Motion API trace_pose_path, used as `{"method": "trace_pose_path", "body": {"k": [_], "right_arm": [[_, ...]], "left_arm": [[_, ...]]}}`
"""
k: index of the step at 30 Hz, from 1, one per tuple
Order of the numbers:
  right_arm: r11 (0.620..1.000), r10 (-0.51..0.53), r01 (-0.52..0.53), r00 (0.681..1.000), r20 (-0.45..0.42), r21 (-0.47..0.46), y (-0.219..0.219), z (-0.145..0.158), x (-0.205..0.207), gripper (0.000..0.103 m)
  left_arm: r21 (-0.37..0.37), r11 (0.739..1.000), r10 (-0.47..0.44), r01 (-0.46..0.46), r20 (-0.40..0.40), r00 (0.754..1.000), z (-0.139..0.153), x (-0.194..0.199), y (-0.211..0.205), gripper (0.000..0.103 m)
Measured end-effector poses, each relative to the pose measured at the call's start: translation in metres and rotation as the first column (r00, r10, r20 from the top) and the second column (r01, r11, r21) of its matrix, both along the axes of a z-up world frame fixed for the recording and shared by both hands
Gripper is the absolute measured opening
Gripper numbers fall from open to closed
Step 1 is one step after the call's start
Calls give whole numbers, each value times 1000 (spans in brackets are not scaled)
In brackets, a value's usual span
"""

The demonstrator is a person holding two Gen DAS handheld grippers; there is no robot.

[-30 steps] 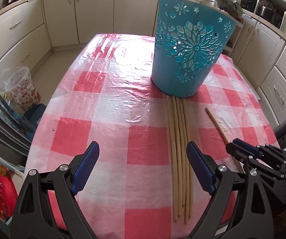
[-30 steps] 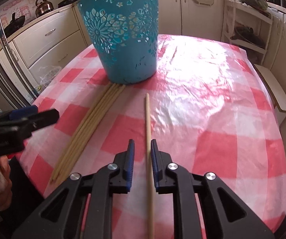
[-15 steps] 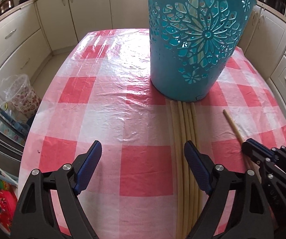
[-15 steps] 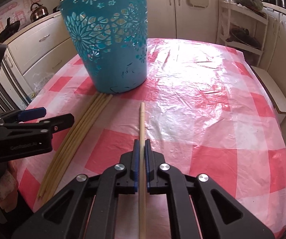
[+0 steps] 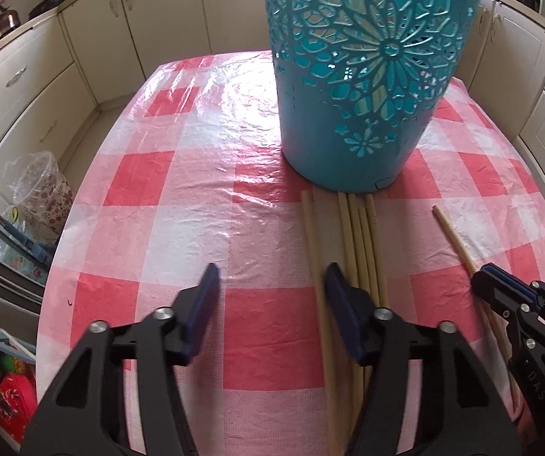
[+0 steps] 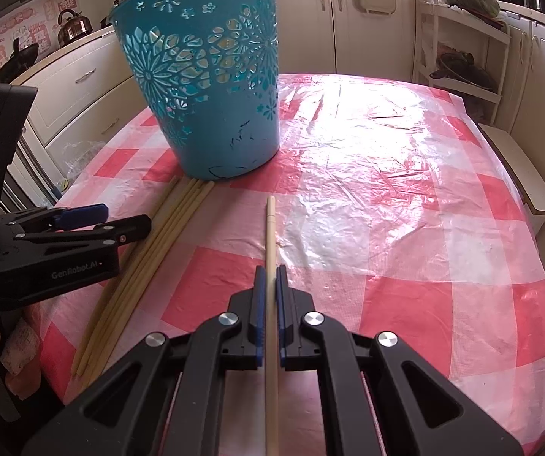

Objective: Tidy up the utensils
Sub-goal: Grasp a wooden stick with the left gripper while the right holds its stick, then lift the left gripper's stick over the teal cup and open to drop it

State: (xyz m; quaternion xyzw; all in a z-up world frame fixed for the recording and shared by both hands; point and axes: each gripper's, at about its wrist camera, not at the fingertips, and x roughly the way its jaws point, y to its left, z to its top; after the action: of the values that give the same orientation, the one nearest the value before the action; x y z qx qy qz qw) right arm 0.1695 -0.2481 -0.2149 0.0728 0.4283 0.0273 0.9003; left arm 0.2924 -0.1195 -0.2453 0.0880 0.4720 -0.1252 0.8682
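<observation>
single chopstick [image 6: 270,235]: lies on the desk [image 6: 405,228] at about 6 o'clock of the blue bucket [image 6: 204,87], pointing toward 12 o'clock, well apart from the bucket's foot.
right claw [image 6: 270,292]: pressed together on the single chopstick, pinching it some way back from its far tip; the stick runs straight through between the blue pads.
chopstick bundle [image 5: 360,235]: several pale sticks side by side on the desk, far ends touching or just short of the bucket's base; one stick [image 5: 312,235] lies slightly apart at the bundle's 9 o'clock side.
left claw [image 5: 270,296]: half spread and closing; the lone stick sits just inside its right pad, the rest of the bundle under or outside that pad, nothing pinched yet.
handling: the sticks look light, stiff, thin and smooth; on the glossy plastic cloth they will likely roll or slide. A pinch near mid-length should keep one from tipping; a pinch near the end would let it droop or swivel.
bucket: looks like light plastic with cut-out flowers, standing upright; a knock could shift it.
change from earlier: the right claw was slightly apart around the stick, now it clamps it. The left claw has narrowed from wide, drawn nearer the bucket, and one stick has separated from the bundle.
</observation>
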Motion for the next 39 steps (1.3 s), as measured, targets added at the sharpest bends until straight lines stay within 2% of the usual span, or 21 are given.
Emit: {"method": "trace_pose_path", "body": {"k": [2,5,10,13,15,17,21,22,25,27,30,32,36,39], "right_arm": [[1000,0,0,1000,0,1,0,0,0,5],[1000,0,0,1000,0,3,-1,0,0,5],[1000,-4,4,1000,-1,17,-3,0,-1,5],[1000,-4,4,1000,0,15,-3,0,-1,5],[1000,-4,4,1000,0,17,-3,0,-1,5],[1000,-3,3,1000,0,19,-3,0,-1,5],[1000,-1,1,1000,1,17,-2,0,0,6],[1000,-1,1,1000,2,16,-2,0,0,6],[1000,3,-3,1000,2,5,-1,0,1,6],[1000,8,-8,1000,3,-11,1,0,1,6],[1000,12,-12,1000,3,-26,3,0,0,6],[1000,11,-11,1000,4,-22,3,0,0,6],[1000,5,-5,1000,5,8,-1,-1,0,6],[999,-2,2,1000,5,43,-5,-1,0,6]], "left_arm": [[-3,1000,-21,21,-1,1000,1,-3,-1,25],[-22,999,-44,44,-13,999,2,-7,2,7],[-66,996,-66,62,-57,996,4,-11,18,6],[-57,997,-47,43,-78,996,5,-5,22,8],[-28,999,-37,35,-76,996,5,0,20,12],[-7,999,-32,31,-72,997,5,3,17,21],[34,999,-38,40,-48,998,4,7,11,23],[39,998,-40,42,-44,998,4,7,10,23],[21,998,-61,62,-44,997,5,3,9,6],[23,998,-54,55,-42,998,6,-1,11,5],[-20,999,-31,31,-29,999,16,-9,20,5],[-81,997,-16,16,6,1000,34,-16,31,5],[-205,979,13,10,110,994,82,-30,54,5],[-294,956,45,16,199,979,124,-38,68,5]]}}
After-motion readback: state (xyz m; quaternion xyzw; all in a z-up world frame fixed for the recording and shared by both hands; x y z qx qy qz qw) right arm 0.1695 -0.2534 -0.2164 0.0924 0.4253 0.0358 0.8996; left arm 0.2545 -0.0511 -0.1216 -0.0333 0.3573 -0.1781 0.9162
